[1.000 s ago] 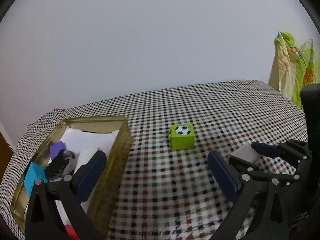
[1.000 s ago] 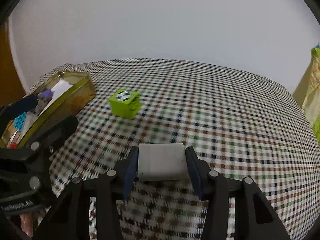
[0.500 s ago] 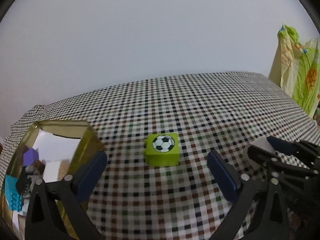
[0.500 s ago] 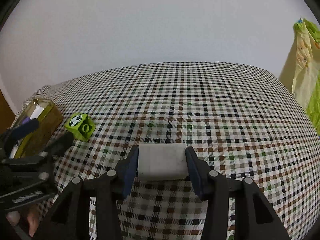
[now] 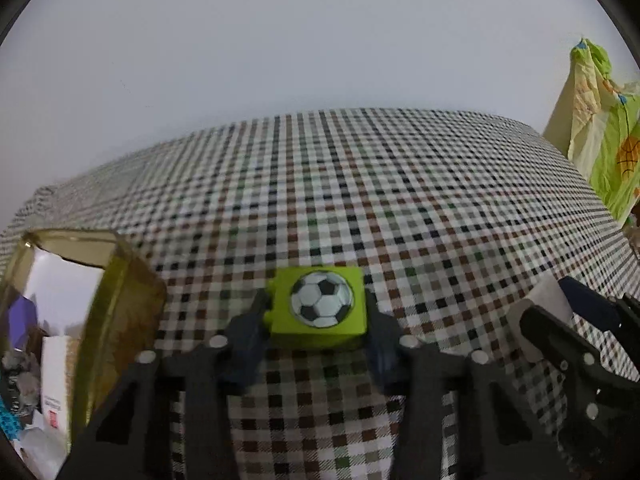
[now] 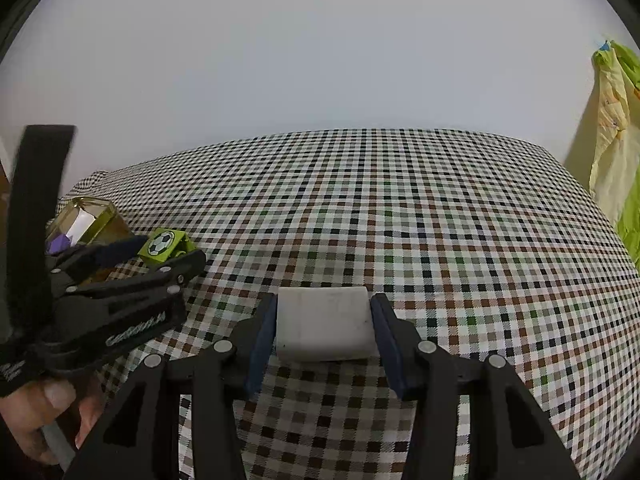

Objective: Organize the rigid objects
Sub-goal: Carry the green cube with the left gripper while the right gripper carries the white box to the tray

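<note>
Green football block (image 5: 319,307): centre of the left wrist frame, on the checked cloth (image 5: 400,200), not yet in the tin.
Left gripper (image 5: 318,330): blue pads against both sides of the block.
White block (image 6: 325,323): lower centre of the right wrist frame.
Right gripper (image 6: 325,334): clamped on it.
Gold tin (image 5: 116,300): left edge, already holding several pieces.
Left to do: both blocks probably go into the tin.
</note>
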`<state>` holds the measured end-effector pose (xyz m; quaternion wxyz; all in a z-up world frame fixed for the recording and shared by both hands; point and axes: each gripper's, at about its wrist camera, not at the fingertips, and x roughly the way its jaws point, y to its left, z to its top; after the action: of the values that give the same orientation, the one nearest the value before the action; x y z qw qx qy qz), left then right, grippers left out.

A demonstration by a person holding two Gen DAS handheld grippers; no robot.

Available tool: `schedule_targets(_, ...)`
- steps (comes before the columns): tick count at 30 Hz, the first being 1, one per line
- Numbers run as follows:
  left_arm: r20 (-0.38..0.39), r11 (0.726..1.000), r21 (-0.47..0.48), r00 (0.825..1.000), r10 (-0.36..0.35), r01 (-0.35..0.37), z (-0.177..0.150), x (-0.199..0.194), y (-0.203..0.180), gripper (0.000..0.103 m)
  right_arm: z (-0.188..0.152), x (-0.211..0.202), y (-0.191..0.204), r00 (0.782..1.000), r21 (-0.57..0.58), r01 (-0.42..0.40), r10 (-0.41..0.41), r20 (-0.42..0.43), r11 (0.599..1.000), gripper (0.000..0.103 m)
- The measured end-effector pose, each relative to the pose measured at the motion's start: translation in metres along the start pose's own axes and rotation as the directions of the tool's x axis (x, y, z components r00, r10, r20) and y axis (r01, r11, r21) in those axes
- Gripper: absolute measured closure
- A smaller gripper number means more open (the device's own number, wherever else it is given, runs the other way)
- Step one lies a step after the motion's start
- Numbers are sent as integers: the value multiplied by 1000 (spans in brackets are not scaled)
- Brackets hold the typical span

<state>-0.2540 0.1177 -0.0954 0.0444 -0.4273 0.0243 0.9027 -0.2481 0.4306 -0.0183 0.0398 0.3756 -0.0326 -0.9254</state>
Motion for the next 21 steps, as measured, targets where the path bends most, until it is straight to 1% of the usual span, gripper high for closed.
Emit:
schedule_targets(1, 3, 1000, -1, 1000, -3, 3, -1, -1, 0, 61, 0, -1, 0, 1000, 1, -7, 7, 7, 1000, 53)
schedule_targets(3, 14, 1000, 13, 1000, 14, -15, -3, -4, -3, 62, -1, -4, 2, 1000, 1, -16, 16, 22, 1000, 53)
schedule_targets(9, 96, 996, 25, 992, 81, -84, -20, -31, -3, 62, -2, -10, 4, 999, 3, -16, 15, 51, 1000, 53)
schedule_targets(13, 157, 992, 19, 980, 119, -124, -32, -54, 3, 62, -2, -19, 9, 995, 11, -19, 18, 98, 1000, 53)
schedule_targets(19, 246, 989, 5, 959, 139, -145, -52, -86, 11, 62, -4, -32, 17, 986, -3, -33, 33, 161, 999, 53)
schedule_targets(21, 265, 989, 1, 954, 142, -147, -56, -92, 11, 62, -3, -33, 12, 983, -9, -42, 43, 177, 999, 53)
